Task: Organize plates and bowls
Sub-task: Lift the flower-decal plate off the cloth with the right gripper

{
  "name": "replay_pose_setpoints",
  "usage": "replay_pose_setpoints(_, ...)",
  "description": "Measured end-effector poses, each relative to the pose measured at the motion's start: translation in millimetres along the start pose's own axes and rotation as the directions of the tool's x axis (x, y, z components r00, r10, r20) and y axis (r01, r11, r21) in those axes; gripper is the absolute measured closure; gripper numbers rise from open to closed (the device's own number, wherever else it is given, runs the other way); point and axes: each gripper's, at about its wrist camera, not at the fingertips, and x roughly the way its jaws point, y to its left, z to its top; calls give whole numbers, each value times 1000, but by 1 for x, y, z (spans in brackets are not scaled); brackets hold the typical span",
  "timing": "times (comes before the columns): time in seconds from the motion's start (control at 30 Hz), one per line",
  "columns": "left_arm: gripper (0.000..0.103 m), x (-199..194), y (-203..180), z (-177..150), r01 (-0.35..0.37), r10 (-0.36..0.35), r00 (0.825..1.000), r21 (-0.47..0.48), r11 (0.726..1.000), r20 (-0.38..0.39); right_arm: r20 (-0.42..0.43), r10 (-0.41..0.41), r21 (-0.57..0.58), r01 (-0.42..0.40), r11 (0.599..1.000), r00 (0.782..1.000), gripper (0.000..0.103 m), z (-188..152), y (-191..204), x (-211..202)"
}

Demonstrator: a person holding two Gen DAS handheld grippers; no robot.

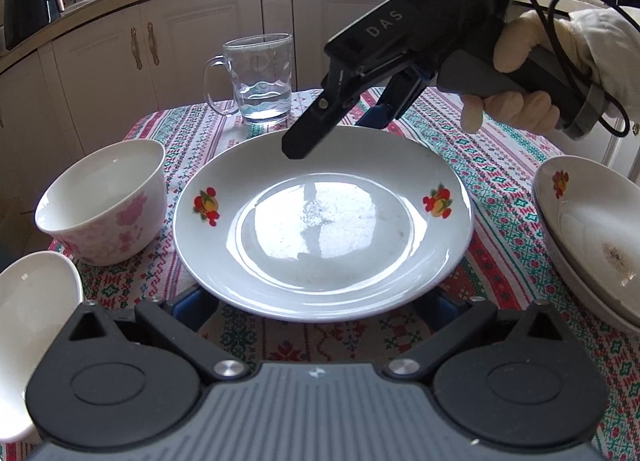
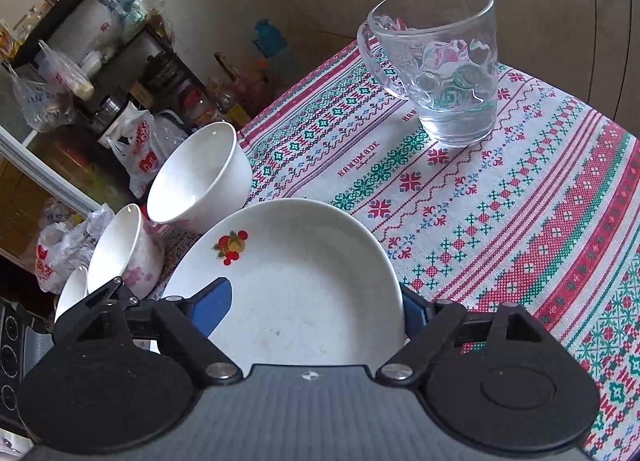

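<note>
White fruit-print plate (image 1: 324, 221): lies flat in the middle of the bench (image 2: 520, 201), apart from the other crockery, so it looks like the piece to be sorted next
Right gripper (image 2: 312, 301): open, tilted down over the plate's far rim, one blue pad over the well and the other outside the edge; straddling the rim this way sets up a pinch, but no squeeze shows yet
Left gripper (image 1: 316, 301): jaws spread wide at the near rim, tips hidden under it, nothing clamped; probably there to steady the plate
Stacked plates (image 1: 592, 245): matching print, at the right edge of the bench, the likely home for the loose one
Pink-flowered bowl (image 1: 104, 201): just beside the plate on the left, in a row with two white bowls, so the bowls seem grouped already
Glass mug (image 1: 260, 77): upright behind the plate, a little water in it; a lift should stay clear of it
</note>
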Motion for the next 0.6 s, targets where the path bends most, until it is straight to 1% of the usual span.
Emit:
replay_pose_setpoints(0.13,0,-1,0,0,0,0,1000,1,1000,0,16,37,35,-38,999,999,14,1,-6,2)
replay_pose_setpoints(0.27,1,-1,1,0,2,-2,1000,6,1000,-6,28,57,54,-58,997,998,14,0,-9,1)
replay_pose_setpoints(0.47,2,0,2,3,11,-10,1000,6,1000,-23,33,54,61,-56,997,998,14,-1,-7,-4)
replay_pose_setpoints(0.6,2,-4,2,2,24,-24,999,10,1000,-28,27,38,59,-39,997,999,13,-3,-1,-6)
